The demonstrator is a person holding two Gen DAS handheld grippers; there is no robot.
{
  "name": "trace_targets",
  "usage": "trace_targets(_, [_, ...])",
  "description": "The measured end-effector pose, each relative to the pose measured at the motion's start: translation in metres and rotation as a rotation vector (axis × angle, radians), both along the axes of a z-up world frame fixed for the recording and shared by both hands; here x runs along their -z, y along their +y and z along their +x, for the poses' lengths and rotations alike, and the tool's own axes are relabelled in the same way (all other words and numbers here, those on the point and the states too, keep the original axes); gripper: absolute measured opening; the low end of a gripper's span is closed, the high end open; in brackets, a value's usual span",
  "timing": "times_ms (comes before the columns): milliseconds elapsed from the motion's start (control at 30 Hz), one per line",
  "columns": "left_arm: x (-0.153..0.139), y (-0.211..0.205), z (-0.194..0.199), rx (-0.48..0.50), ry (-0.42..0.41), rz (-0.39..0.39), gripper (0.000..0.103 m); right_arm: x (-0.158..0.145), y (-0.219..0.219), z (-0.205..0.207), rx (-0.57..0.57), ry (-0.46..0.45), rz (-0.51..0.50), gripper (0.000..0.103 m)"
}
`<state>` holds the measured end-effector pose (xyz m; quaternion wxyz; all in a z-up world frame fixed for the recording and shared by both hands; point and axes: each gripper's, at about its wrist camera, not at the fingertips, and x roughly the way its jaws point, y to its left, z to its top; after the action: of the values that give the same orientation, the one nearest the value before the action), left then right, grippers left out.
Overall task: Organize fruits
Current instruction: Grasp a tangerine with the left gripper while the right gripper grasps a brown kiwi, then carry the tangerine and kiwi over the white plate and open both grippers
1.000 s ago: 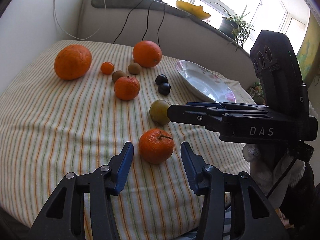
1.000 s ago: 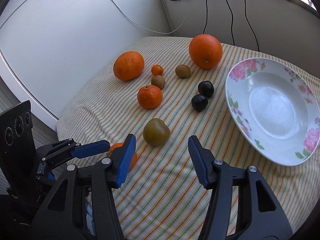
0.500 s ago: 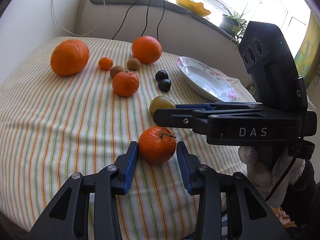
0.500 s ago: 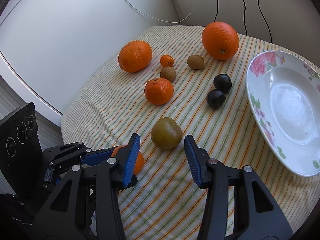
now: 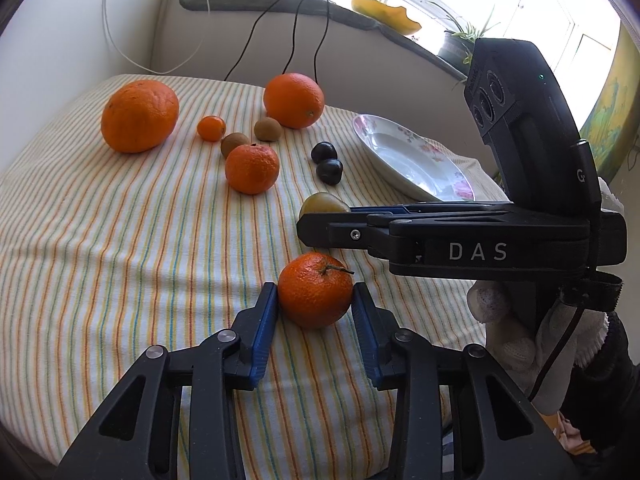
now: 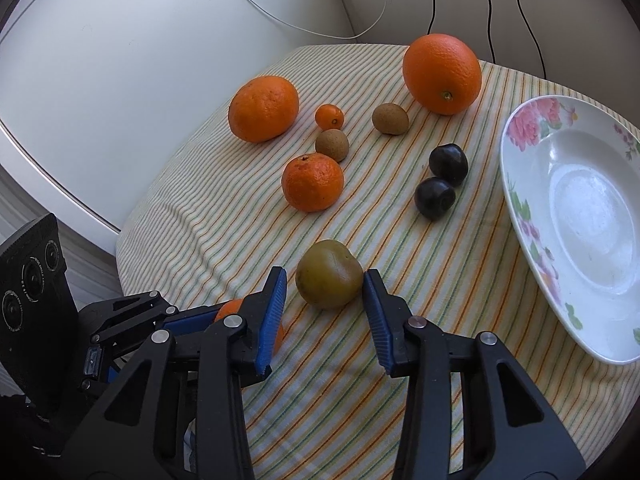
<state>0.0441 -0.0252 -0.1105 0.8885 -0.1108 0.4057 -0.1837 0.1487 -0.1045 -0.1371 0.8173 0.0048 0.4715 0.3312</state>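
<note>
Judging by the white, shallow, flower-rimmed china plate (image 6: pixel 520 148), which is lying bare on the striped cloth-covered table (image 5: pixel 120 248), the sorting is only beginning: no fruit is sitting on that plate yet, and every piece is still waiting out on the cloth. Nearest the plate, two dark, glossy plum-like fruits (image 6: pixel 442 180) are resting side by side; farther from the plate, a medium round orange mandarin (image 6: pixel 313 182), two brown, fuzzy kiwi-like fruits (image 6: pixel 390 119), a tiny orange kumquat (image 6: pixel 329 116) and two large oranges (image 6: pixel 442 73) are lying scattered. The left gripper (image 5: pixel 316 304) is closing on a small orange mandarin with a short stem (image 5: pixel 315 289), well away from the plate towards the near table edge; its jaws have just been narrowing, and both blue pads are now appearing to press on the mandarin's sides, though the fruit is still sitting on the cloth. The right gripper (image 6: pixel 325 296), between that mandarin and the plate, is flanking a round, olive-green fruit (image 6: pixel 329 274); its jaws have just been closing too, with the pad on the plate side touching the fruit and the other pad still standing just clear, so it is gripping nothing yet.
</note>
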Motion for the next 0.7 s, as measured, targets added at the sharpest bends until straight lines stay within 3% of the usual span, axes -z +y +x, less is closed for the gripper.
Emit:
trace_targets(67, [0.000, 0.000, -0.001, -0.002, 0.000, -0.002, 0.036, -0.001, 0.000, 0.000, 0.006, -0.007, -0.004, 0.033])
trace_targets(300, [-0.003, 0.001, -0.002, -0.003, 0.003, -0.009, 0.035, -0.006, -0.011, -0.002, 0.025, -0.013, 0.024, 0.032])
trace_targets(700, [-0.016, -0.014, 0.006, 0.026, -0.028, -0.001, 0.035, -0.040, -0.063, -0.016, 0.114, -0.113, 0.059, 0.031])
